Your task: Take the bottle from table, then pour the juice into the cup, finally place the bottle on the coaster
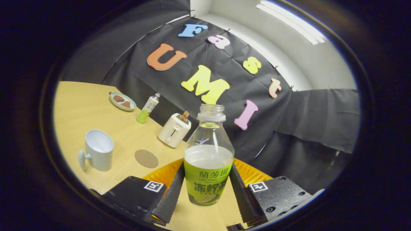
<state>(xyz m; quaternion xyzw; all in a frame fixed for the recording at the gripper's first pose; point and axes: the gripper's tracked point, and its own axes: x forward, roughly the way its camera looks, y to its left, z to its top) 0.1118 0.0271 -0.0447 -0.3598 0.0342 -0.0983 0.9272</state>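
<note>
A clear, uncapped bottle (208, 160) with a green label and pale juice up to about its shoulder stands between my fingers. My gripper (207, 183) is shut on the bottle, with both fingers pressing on the label from either side. Beyond the fingers to the left, a white cup (98, 150) with a handle sits on the wooden table (83, 106), its mouth open. A round brown coaster (146, 158) lies flat between the cup and the bottle. I cannot tell whether the bottle's base touches the table.
A cream toaster (174, 130) stands just behind the coaster. Farther back are a small bottle (148, 108) with green liquid and a plate (122, 101) holding brown pieces. The table's edge runs along the black cloth wall, close behind the toaster.
</note>
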